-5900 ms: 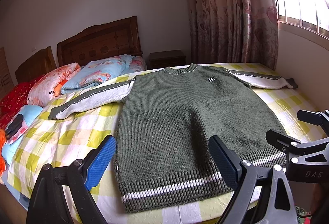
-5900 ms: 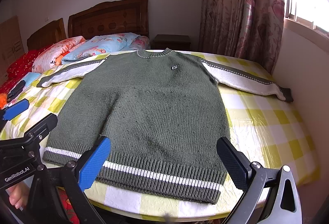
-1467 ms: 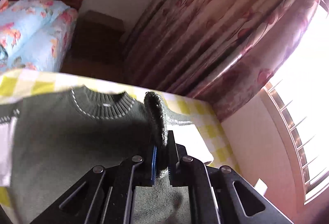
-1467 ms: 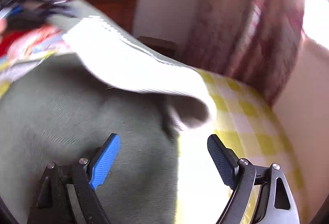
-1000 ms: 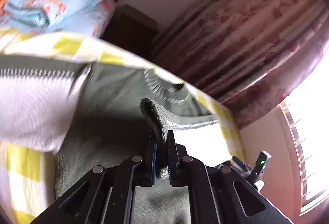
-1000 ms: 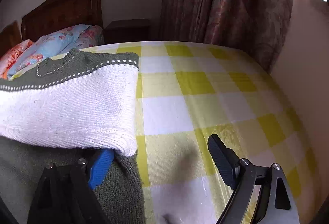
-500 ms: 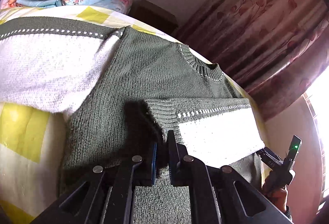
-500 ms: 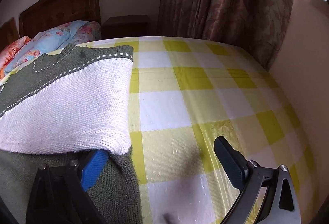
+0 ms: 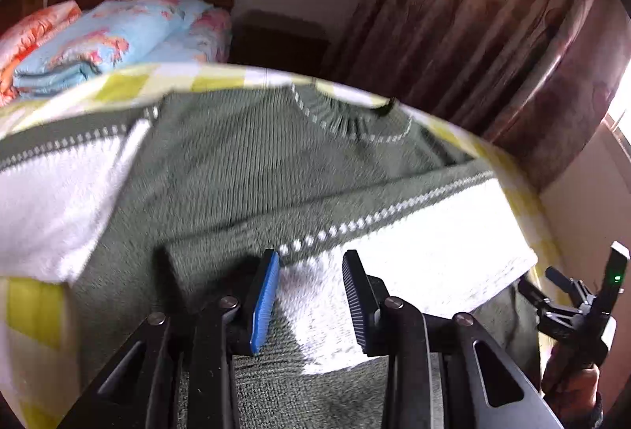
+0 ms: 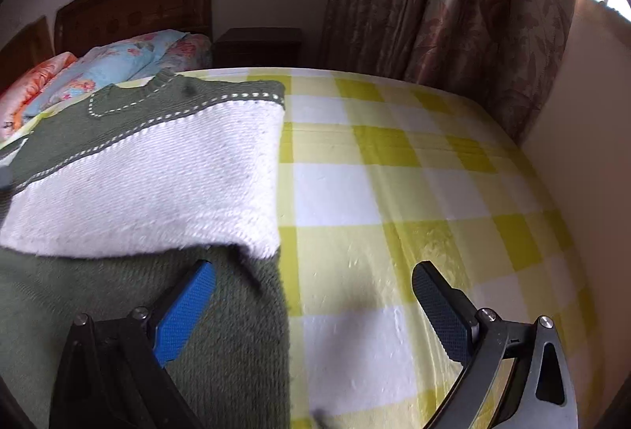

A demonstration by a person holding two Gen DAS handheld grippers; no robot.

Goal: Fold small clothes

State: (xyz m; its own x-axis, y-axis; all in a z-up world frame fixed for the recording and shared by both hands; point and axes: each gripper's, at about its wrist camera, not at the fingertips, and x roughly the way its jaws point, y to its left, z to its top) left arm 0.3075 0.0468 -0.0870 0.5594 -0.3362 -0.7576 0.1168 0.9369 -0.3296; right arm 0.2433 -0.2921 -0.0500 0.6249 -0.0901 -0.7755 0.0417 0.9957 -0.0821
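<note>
A dark green knitted sweater (image 9: pixel 252 168) with white sleeve panels is seen spread flat on the bed's yellow-and-white checked sheet (image 10: pixel 414 192), its ribbed collar (image 9: pixel 347 119) turned toward the wooden headboard (image 10: pixel 138 7) and the floral pillows (image 9: pixel 118 30). One white-and-green sleeve (image 10: pixel 157 184) is laid across the chest, its long axis running crosswise over the body, with its dark cuff end toward the garment's middle. The left gripper (image 9: pixel 311 295) is held directly over that cuff end; its jaws are opening, the sleeve fabric lies beneath and between them, and no pinch on it can be made out. The right gripper (image 10: pixel 315 306) is held with its jaws spread wide and empty, straddling the sweater's side edge where the sleeve turns over, one pad above the green knit and the other above bare sheet. The other white sleeve (image 9: pixel 59 200) is seen stretched out flat, away from the body, on the far side from the right gripper in the left wrist view. It is judged that this unfolded sleeve is what remains to be brought inward, and that the left gripper is the nearer of the two to it, the sleeve's length extending sideways from the shoulder.
</note>
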